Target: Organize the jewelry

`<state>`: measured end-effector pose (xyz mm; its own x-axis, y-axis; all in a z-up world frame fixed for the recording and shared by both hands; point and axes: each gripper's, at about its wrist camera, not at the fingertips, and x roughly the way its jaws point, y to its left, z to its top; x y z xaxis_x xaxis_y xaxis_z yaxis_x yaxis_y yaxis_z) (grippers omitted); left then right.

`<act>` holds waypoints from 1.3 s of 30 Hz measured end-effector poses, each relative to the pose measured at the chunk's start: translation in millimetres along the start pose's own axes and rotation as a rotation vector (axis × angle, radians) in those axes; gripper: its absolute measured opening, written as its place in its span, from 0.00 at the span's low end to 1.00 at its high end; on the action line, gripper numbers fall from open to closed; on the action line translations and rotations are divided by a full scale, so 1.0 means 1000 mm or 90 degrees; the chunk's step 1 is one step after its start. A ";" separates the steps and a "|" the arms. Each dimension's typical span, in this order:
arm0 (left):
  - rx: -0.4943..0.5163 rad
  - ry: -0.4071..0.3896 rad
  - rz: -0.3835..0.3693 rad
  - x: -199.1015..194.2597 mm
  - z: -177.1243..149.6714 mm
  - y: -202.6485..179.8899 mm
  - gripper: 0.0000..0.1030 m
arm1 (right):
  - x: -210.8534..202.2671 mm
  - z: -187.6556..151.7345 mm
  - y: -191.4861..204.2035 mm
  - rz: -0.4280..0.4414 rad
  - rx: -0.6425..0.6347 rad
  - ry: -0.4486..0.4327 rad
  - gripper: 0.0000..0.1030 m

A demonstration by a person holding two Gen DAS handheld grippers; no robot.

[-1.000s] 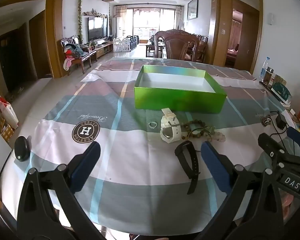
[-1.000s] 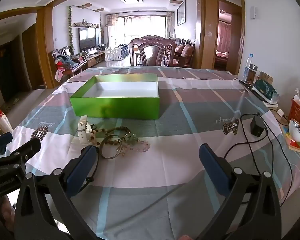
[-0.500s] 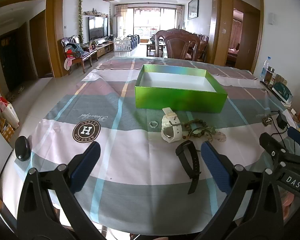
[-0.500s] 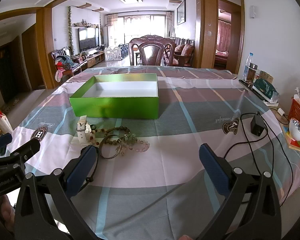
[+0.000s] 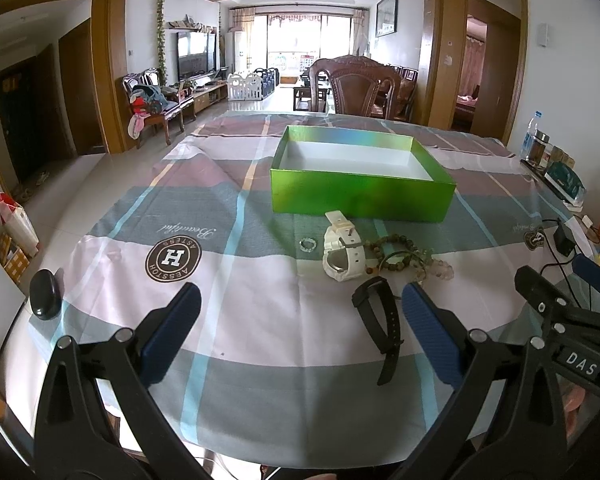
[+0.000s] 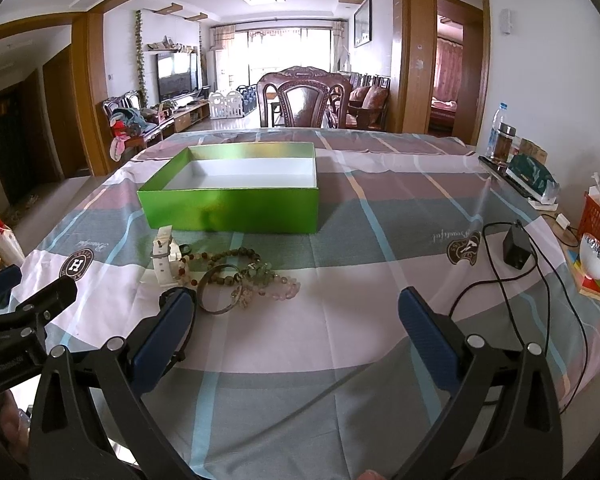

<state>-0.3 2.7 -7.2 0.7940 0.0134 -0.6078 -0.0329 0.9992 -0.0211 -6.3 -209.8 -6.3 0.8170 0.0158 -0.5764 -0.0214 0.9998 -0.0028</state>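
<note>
**Jewelry on checked tablecloth**

Green box point(image 5: 360, 196): white interior, nothing inside. In front of it: black watch point(image 5: 382, 328), strap running toward camera; white watch point(image 5: 342, 248); bead bracelets point(image 6: 244, 272); 1 ring point(image 5: 308, 245). Left gripper point(image 5: 300, 332) and right gripper point(image 6: 296, 336): both released, holding nothing.

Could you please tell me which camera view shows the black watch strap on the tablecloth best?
The left wrist view: the black watch strap lies there in full, just inside that gripper's right finger. In the right wrist view only a dark sliver shows, mostly hidden behind the right gripper's blue-padded left finger.
</note>
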 end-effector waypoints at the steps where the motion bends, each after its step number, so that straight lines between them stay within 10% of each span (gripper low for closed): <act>1: 0.000 0.000 0.001 0.000 0.000 0.000 0.96 | 0.001 -0.001 0.000 -0.001 0.002 0.000 0.98; 39: 0.001 0.006 0.004 0.002 -0.006 -0.004 0.96 | 0.006 -0.009 -0.006 0.001 0.014 0.006 0.98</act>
<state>-2.5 -1.9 -13.3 0.7875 0.0189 -0.6160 -0.0367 0.9992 -0.0164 -6.2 -215.4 -16.8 0.8113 0.0178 -0.5844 -0.0107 0.9998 0.0156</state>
